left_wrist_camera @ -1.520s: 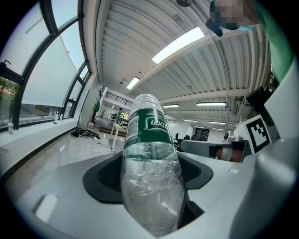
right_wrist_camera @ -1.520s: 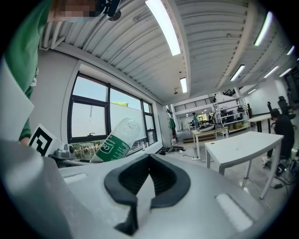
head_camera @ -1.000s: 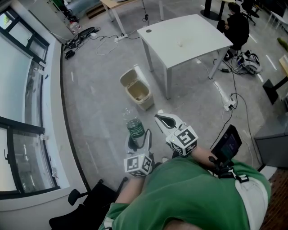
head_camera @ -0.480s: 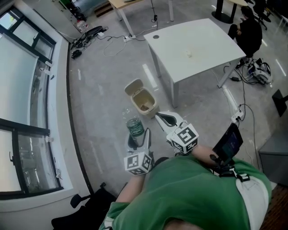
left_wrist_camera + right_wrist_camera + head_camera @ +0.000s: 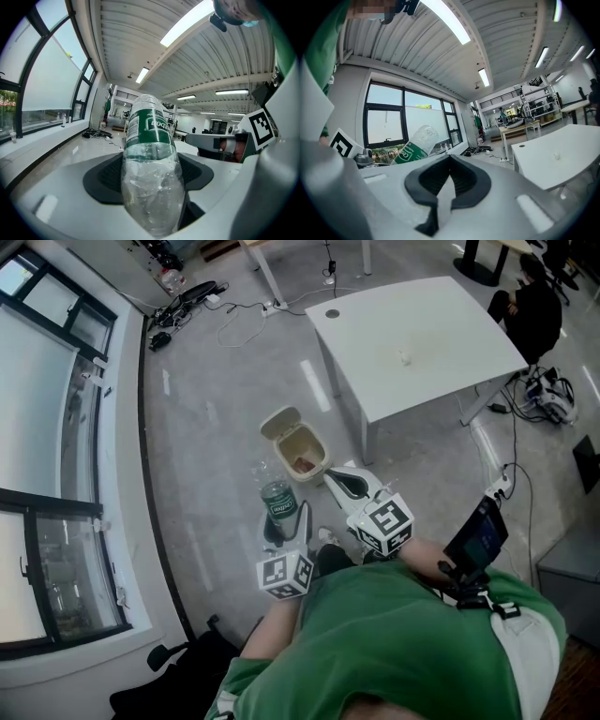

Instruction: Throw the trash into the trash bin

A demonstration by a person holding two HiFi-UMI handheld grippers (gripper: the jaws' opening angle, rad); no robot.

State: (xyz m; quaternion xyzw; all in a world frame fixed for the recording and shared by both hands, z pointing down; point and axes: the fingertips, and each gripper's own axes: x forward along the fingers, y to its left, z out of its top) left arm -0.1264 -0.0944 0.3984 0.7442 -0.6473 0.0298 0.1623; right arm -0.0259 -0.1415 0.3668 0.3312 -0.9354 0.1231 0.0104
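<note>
A clear plastic bottle [image 5: 276,496] with a green label [image 5: 149,136] stands upright between the jaws of my left gripper [image 5: 284,514], which is shut on it [image 5: 150,174]. My right gripper [image 5: 341,486] is to its right, jaws together on a thin white sheet [image 5: 443,199] pinched between the black pads [image 5: 449,180]. The beige trash bin [image 5: 316,465] stands on the floor just beyond both grippers, its lid [image 5: 279,420] flipped open and some rubbish inside. From the right gripper view the bottle [image 5: 413,144] shows to the left.
A white table [image 5: 417,343] stands right of the bin, one leg close to it. Cables and a power strip [image 5: 489,476] lie on the floor. A window wall [image 5: 56,437] runs along the left. A person [image 5: 536,307] sits far right. A black chair [image 5: 178,673] is behind.
Both grippers have travelled forward across the floor and the bin now lies closer to them. The bottle and the white sheet stay gripped as before.
</note>
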